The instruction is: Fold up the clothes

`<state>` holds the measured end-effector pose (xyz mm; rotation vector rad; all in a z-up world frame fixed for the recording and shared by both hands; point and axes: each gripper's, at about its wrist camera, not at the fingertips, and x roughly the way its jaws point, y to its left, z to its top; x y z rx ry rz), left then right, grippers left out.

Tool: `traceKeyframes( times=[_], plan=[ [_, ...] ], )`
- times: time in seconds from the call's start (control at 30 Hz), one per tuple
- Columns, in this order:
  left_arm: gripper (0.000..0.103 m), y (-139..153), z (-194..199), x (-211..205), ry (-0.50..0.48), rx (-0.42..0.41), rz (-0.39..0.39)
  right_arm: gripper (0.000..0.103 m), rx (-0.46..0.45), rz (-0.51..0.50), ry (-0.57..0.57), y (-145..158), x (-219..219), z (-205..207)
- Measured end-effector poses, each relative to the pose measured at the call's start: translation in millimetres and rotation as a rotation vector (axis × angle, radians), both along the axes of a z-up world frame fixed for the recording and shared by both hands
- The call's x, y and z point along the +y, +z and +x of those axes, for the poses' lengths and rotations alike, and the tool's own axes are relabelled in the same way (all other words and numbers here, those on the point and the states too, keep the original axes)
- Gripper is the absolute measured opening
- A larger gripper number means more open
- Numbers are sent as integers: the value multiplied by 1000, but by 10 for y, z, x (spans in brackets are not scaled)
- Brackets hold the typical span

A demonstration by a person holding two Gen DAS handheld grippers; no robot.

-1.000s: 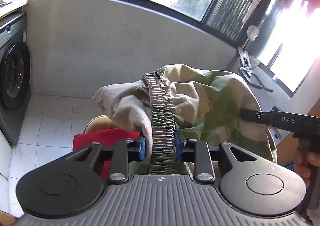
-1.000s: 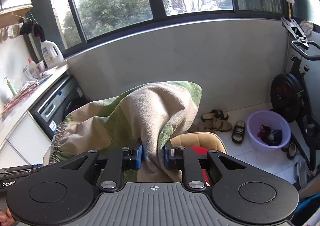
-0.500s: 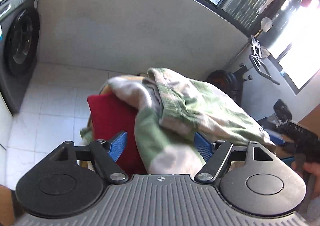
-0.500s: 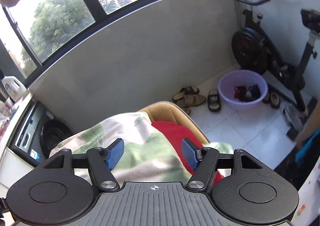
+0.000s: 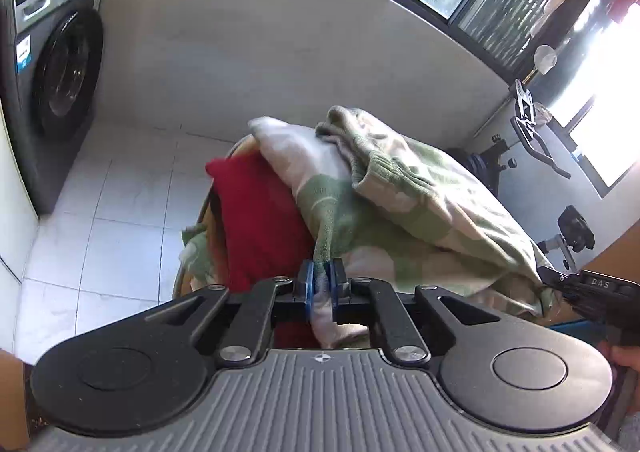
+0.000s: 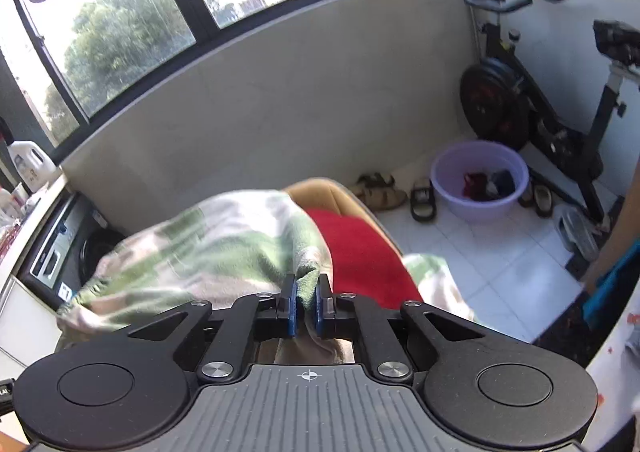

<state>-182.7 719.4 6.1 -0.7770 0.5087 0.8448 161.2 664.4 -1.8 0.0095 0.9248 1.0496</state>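
The left hand-held gripper (image 5: pixel 320 284) is clamped on a fold of the green-and-cream patterned garment (image 5: pixel 400 212), with the blue pads pressed together on the cloth. The right hand-held gripper (image 6: pixel 305 304) is likewise clamped on an edge of the same garment (image 6: pixel 224 248). The garment lies bunched over a red cloth (image 5: pixel 260 220) on a tan chair (image 6: pixel 320 190), with its ribbed waistband (image 5: pixel 384 168) uppermost. A washing machine (image 5: pixel 52 72) stands at the left wall. A purple basin (image 6: pixel 478 176) holding small items sits on the tiled floor (image 6: pixel 480 256), near sandals (image 6: pixel 380 192) and an exercise bike (image 6: pixel 532 100).
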Motion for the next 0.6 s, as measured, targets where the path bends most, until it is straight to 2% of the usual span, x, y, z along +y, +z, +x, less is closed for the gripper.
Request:
traceKeyframes(
  times=[0.03,0.07,0.1,0.13,0.17,0.2,0.23,0.27,0.43,0.6],
  plan=[
    [43,25,30,-36,8,40,24,13,-2,6,-12,-23,-31,-14],
    [62,82,71,-87,18,89,59,30,-19,13,-27,-11,-66,-35],
    [91,139,112,-138,27,139,94,45,-35,21,-55,1,-109,-47],
    [92,202,136,-223,31,169,153,80,-50,29,-99,13,-163,-48],
    [92,277,176,-322,10,191,225,96,-64,37,-143,25,-217,-48],
    [92,339,248,-407,-26,216,278,96,-69,53,-174,33,-275,-51],
    [97,394,330,-487,-64,242,324,97,-65,65,-185,48,-323,-56],
    [100,392,382,-529,-83,249,327,102,-69,51,-197,48,-361,-67],
    [102,270,581,-668,-147,244,265,102,-92,-59,-266,-83,-666,-141],
    [102,147,781,-808,-211,240,202,102,-80,-114,-261,-74,-1069,-244]
  ],
)
